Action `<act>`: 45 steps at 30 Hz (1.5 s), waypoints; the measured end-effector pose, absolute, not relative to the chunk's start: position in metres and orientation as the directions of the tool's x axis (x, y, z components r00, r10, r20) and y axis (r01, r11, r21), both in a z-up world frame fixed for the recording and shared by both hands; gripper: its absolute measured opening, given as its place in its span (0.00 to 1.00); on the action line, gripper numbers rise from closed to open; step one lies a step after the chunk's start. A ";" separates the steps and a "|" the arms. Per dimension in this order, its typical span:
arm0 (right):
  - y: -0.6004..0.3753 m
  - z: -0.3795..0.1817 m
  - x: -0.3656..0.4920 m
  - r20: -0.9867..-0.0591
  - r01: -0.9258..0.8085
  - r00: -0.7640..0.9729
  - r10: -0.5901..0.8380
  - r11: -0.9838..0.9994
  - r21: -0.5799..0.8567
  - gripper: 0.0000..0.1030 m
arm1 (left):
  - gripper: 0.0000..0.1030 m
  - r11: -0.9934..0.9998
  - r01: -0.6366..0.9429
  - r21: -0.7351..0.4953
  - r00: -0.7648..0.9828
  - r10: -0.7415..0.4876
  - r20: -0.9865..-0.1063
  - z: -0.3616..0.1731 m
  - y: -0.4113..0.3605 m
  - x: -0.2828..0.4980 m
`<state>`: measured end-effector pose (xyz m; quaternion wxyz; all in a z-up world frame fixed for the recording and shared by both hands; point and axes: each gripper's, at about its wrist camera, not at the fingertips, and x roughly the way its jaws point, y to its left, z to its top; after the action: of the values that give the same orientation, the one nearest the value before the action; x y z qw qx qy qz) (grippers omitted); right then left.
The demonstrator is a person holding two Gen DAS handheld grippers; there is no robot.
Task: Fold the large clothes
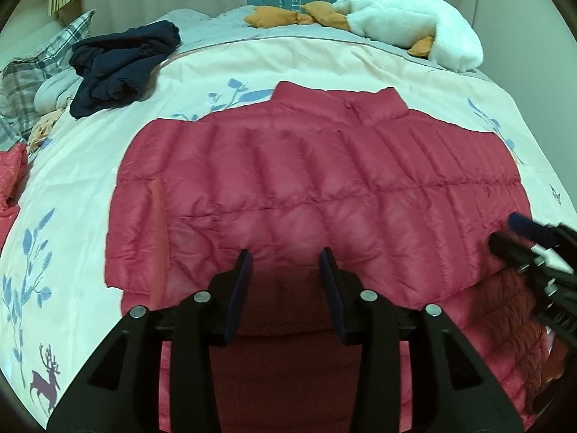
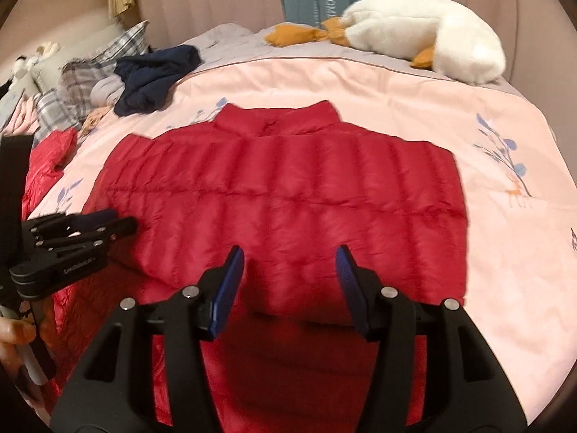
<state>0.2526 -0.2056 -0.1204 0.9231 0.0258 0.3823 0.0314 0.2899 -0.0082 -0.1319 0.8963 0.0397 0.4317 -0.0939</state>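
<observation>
A red quilted down jacket [image 1: 317, 195] lies flat on the pink printed bedspread [image 1: 83, 195], filling the centre of both views, collar toward the top of the frame and its near portion running under the tools at the bottom edge. Its quilted body appears doubled: a near edge of the upper layer sits over a second red layer extending toward the camera, which suggests a fold already laid, though the sleeves cannot be made out. The left gripper [image 1: 285, 256] hangs over the near middle of the jacket with its fingers spread apart and nothing between them. The right gripper [image 2: 290, 252] is likewise spread and empty, above the lower centre of the jacket. The jacket lies directly ahead of and below both tools, and its broad dimension runs left to right across the frame, so the next fold probably turns on each tool taking the near edge on its own side; neither is clearly nearer. The left wrist view shows an orange strip, possibly a pocket edge, at the jacket's left, which the right wrist view does not. The right wrist view, slightly blurred, shows the person's fingers at its lower left edge. Noted in both: a navy garment [image 1: 122, 68] at upper left and a white plush goose [image 1: 407, 25] at upper right.
</observation>
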 end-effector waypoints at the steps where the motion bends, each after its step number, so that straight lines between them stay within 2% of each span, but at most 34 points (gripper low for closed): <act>1: -0.210 -0.123 0.255 -0.713 -0.021 0.698 0.069 0.997 0.076 0.53 | 0.40 0.980 0.200 -0.008 0.607 -0.130 -0.784 -0.133 -0.006 0.291; 5: -0.224 -0.147 0.267 -0.770 0.022 0.635 0.065 0.995 0.102 0.53 | 0.40 0.980 0.200 -0.013 0.596 -0.132 -0.792 -0.138 -0.005 0.295; 14: -0.232 -0.145 0.260 -0.760 0.028 0.640 0.111 0.985 0.168 0.54 | 0.46 0.978 0.201 -0.047 0.568 -0.155 -0.808 -0.143 -0.003 0.300; 15: -0.232 -0.140 0.253 -0.750 0.025 0.651 0.116 0.985 0.174 0.55 | 0.49 0.979 0.196 -0.059 0.569 -0.162 -0.807 -0.141 -0.001 0.298; 18: -0.232 -0.127 0.233 -0.727 0.013 0.676 0.120 0.985 0.174 0.62 | 0.66 0.980 0.177 -0.089 0.587 -0.177 -0.790 -0.131 0.007 0.287; 23: -0.237 -0.112 0.189 -0.702 -0.008 0.695 0.156 0.978 0.210 0.78 | 0.78 0.976 0.181 -0.123 0.623 -0.211 -0.753 -0.109 0.024 0.257; 25: -0.242 -0.109 0.167 -0.697 -0.012 0.695 0.176 0.972 0.234 0.81 | 0.84 0.967 0.196 -0.164 0.622 -0.251 -0.742 -0.102 0.034 0.241; 31: -0.261 -0.111 0.099 -0.676 0.018 0.700 0.231 0.940 0.340 0.88 | 0.93 0.936 0.215 -0.278 0.585 -0.351 -0.731 -0.102 0.072 0.182; 36: -0.278 -0.124 0.050 -0.668 0.051 0.683 0.294 0.894 0.446 0.89 | 0.94 0.897 0.163 -0.410 0.577 -0.424 -0.698 -0.115 0.126 0.124; 40: -0.290 -0.144 0.019 -0.674 0.102 0.660 0.333 0.849 0.519 0.89 | 0.94 0.841 0.057 -0.538 0.559 -0.473 -0.681 -0.139 0.167 0.089; 45: -0.294 -0.166 -0.008 -0.670 0.138 0.642 0.373 0.803 0.579 0.89 | 0.94 0.807 0.023 -0.591 0.527 -0.512 -0.679 -0.160 0.183 0.069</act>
<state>-0.0084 -0.2943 -0.1658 0.8527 0.3060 0.4177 0.0688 0.0690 0.1825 -0.1595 0.8322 -0.2663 0.4591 -0.1605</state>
